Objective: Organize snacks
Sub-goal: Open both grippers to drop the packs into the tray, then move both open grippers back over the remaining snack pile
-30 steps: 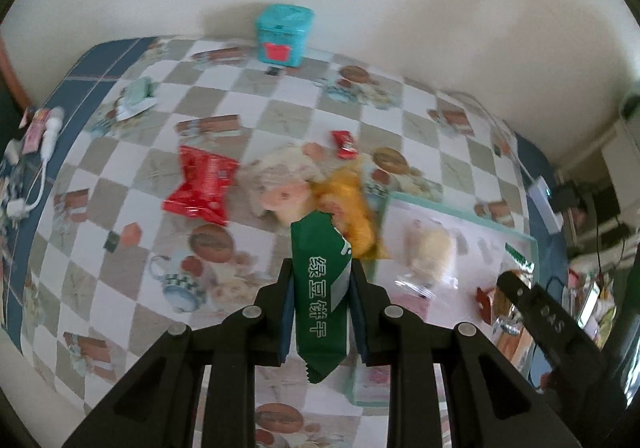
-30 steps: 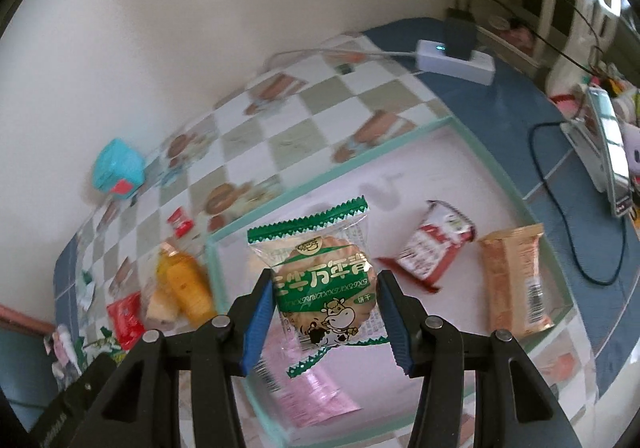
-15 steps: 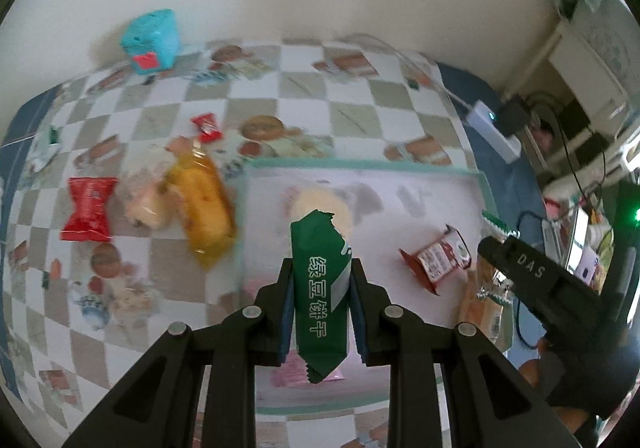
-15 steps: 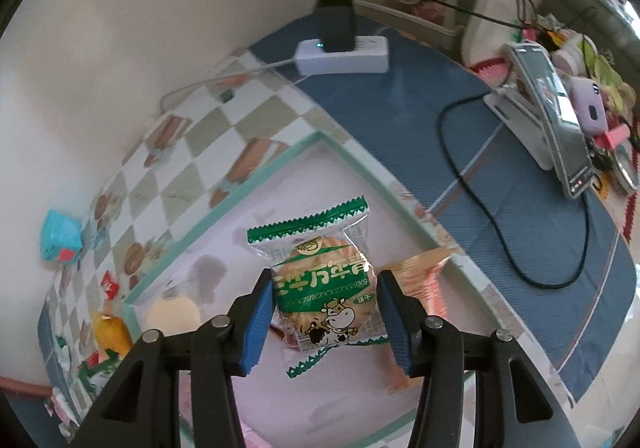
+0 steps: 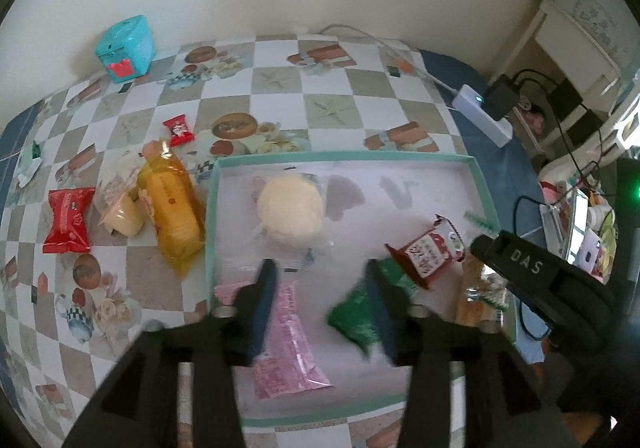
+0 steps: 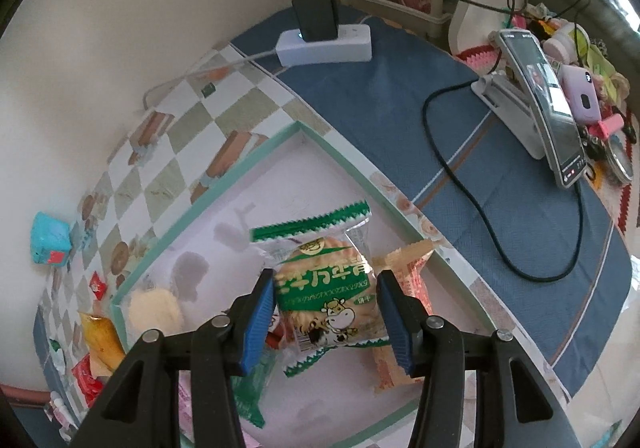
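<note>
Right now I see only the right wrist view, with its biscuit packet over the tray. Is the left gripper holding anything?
Observer: No. The left gripper is open; a blurred dark green packet is in the tray against its right finger.
Operator: What lies between its fingers?
Observer: A pink packet on the tray floor.
Operator: Which snacks are outside the tray?
Observer: Four, left of it: a yellow packet, a pale cake, a red packet, a small red candy.
</note>
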`<control>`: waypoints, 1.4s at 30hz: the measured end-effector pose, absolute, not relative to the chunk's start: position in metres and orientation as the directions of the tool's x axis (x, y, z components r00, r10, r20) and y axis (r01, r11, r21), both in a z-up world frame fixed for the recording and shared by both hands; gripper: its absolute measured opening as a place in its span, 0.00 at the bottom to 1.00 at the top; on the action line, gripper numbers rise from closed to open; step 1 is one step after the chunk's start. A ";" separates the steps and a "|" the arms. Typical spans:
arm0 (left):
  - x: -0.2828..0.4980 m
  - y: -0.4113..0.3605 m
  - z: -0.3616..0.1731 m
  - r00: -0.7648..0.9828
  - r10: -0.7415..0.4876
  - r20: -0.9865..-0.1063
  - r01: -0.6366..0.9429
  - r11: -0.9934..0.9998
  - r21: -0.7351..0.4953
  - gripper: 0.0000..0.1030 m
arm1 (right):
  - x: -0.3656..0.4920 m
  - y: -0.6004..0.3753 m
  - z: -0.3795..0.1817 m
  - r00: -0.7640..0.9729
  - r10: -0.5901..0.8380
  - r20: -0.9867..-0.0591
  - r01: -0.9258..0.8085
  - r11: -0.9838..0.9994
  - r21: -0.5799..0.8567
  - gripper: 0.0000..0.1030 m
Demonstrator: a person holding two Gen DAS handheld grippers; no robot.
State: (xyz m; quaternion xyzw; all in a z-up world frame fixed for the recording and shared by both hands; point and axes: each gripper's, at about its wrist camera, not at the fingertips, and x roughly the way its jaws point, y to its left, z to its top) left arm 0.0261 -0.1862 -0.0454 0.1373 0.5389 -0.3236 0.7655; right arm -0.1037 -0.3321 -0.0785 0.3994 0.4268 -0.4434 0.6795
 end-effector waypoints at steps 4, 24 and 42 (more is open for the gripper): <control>0.035 -0.176 -0.048 0.239 -0.315 -0.919 0.596 0.794 -0.118 0.68 | -0.102 -0.330 -0.081 0.215 -0.261 -0.941 0.945 0.298 0.133 0.64; 0.077 -0.112 -0.063 0.416 -0.168 -0.894 0.400 0.916 0.014 0.91 | -0.089 -0.319 -0.071 0.264 -0.304 -0.915 0.915 0.379 0.138 1.00; 0.088 -0.081 -0.043 0.442 -0.269 -0.856 0.386 0.918 -0.089 0.91 | -0.056 -0.285 -0.060 0.400 -0.254 -0.880 0.812 0.543 0.213 1.00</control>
